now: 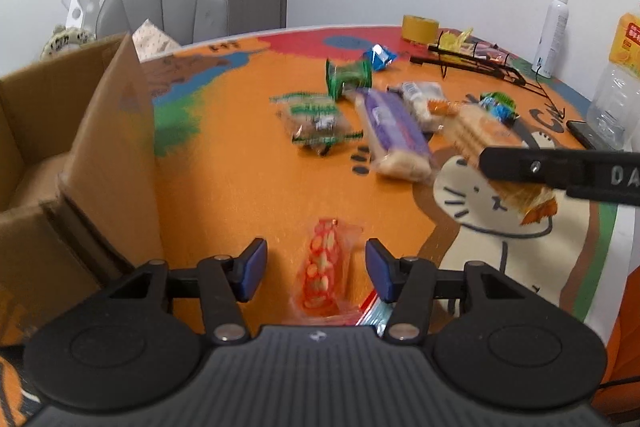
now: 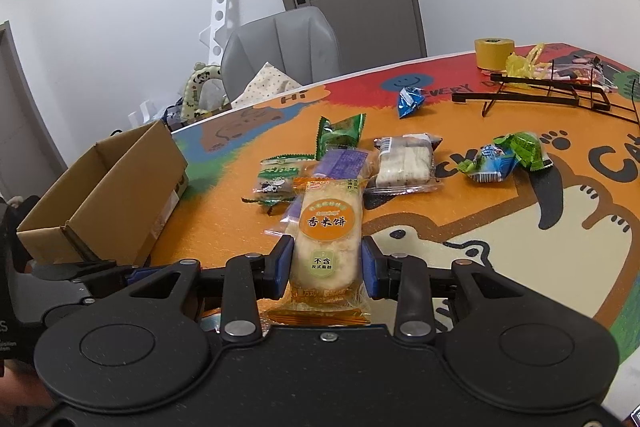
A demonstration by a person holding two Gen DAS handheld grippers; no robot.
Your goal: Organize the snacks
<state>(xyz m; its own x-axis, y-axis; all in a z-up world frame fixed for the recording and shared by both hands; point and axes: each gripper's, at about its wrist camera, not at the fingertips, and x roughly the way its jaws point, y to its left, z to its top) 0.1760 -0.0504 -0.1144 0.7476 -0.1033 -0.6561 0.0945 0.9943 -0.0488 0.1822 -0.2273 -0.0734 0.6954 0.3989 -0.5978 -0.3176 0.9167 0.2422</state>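
Gripping a rice cracker packet by its long sides, my right claw holds it above the orange tabletop, the blue pads pressed into the wrapper. My left claw stands partly open over a red peanut packet lying flat on the tabletop near the front edge; the packet sits between the pads with a clear gap on each side. More snacks lie loose in the middle of the tabletop: a purple-wrapped biscuit pack, a green-trimmed clear packet to its left, a green pouch behind them, a white wafer pack to the right and a blue packet further back. A small heap of green and blue sweets rests off to the right. An open cardboard box stands at the left edge. At the far side sit a black wire rack and a yellow tape roll; a grey chair stands behind.
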